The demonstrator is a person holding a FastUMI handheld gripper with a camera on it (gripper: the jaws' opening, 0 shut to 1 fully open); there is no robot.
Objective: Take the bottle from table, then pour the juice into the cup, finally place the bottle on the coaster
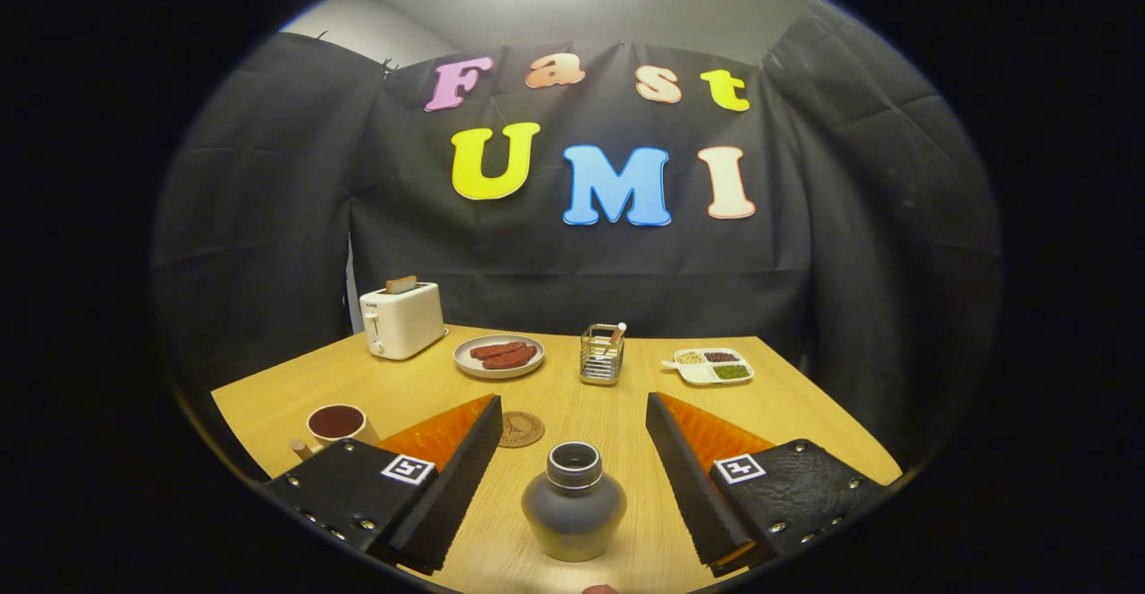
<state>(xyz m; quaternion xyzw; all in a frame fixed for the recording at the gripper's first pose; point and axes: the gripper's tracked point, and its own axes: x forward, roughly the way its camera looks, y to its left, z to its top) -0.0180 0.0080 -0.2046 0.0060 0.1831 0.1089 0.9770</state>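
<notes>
Gripper: my gripper (572, 437) is held low over the wooden table (805, 406), jaws spread wide apart, gripping nothing.
Fingers: my two fingers (465, 469), black ribbed pads backed in orange, angle in from either side, each carrying a square black-and-white marker.
Bottle: the dark grey bottle (573, 504) stands upright between my fingers, clear of both pads, its open metal-rimmed mouth facing up.
Coaster: a round brown coaster (521, 428) lies flat on the table just past my left finger's tip, ahead and left of the bottle.
Cup: a cream cup (336, 425) holding dark liquid sits just beside the outer edge of my left finger, its handle toward me.
Toaster: a white toaster (402, 318) with a slice poking out of the slot stands at the far left of the table.
Plate: a pale plate (498, 357) carrying reddish-brown strips of food rests beside the toaster.
Holder: a wire holder (601, 354) stands far ahead, beyond the bottle.
Tray: a white divided tray (711, 367) with three fillings, pale, dark and green, lies at the far right.
</notes>
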